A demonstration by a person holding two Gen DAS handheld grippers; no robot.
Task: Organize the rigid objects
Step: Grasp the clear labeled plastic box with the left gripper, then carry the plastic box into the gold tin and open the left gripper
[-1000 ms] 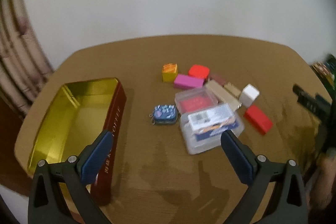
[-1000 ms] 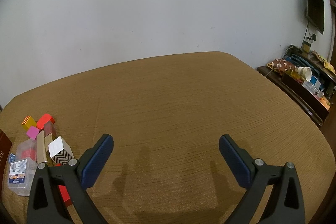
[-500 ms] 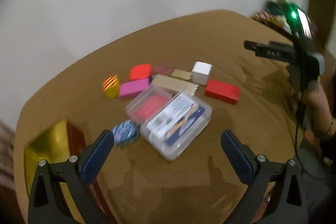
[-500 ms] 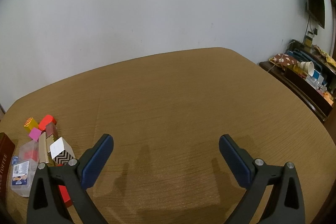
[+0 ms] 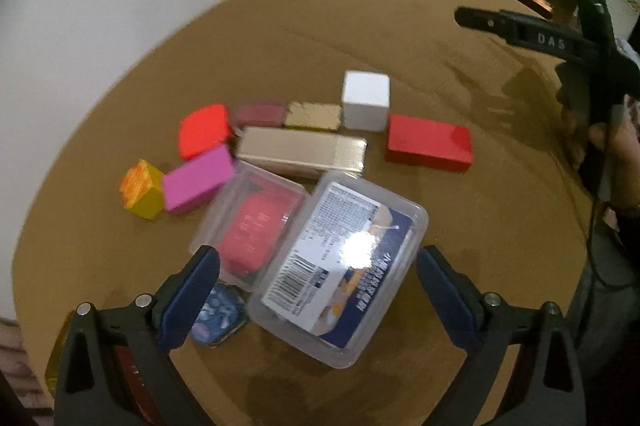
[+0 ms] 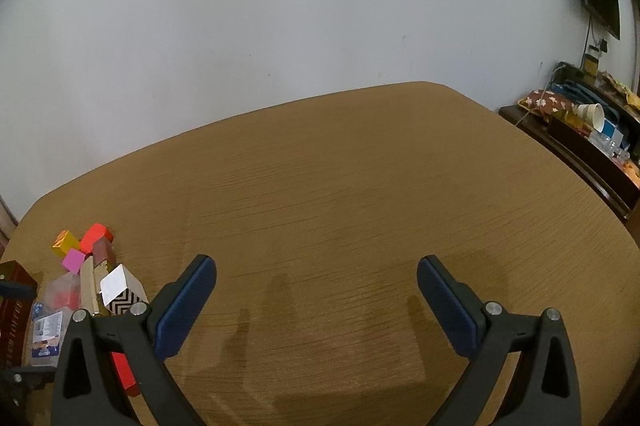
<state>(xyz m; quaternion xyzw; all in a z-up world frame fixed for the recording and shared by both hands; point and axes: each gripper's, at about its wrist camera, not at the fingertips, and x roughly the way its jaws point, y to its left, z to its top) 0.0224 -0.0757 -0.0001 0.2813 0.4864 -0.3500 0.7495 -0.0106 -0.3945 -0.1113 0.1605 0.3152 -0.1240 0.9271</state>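
Note:
My left gripper (image 5: 318,276) is open, its jaws either side of a clear plastic box with a printed label (image 5: 340,278). Beside that box lie a smaller clear box with a red item (image 5: 252,226), a small blue patterned case (image 5: 218,316), a pink block (image 5: 198,178), a yellow-orange cube (image 5: 142,188), an orange-red block (image 5: 204,130), a long gold box (image 5: 300,152), a white cube (image 5: 366,100) and a red box (image 5: 428,144). My right gripper (image 6: 316,290) is open and empty over bare table, with the same cluster at its far left (image 6: 96,278).
The dark red and gold tin (image 5: 56,366) sits at the lower left edge of the left wrist view, mostly hidden by the gripper. The right gripper's body (image 5: 532,34) shows at the upper right. A cluttered side shelf (image 6: 592,138) stands beyond the table's right edge.
My left gripper has swung right from the tin and moved in close over the labelled clear box. My right gripper has barely moved.

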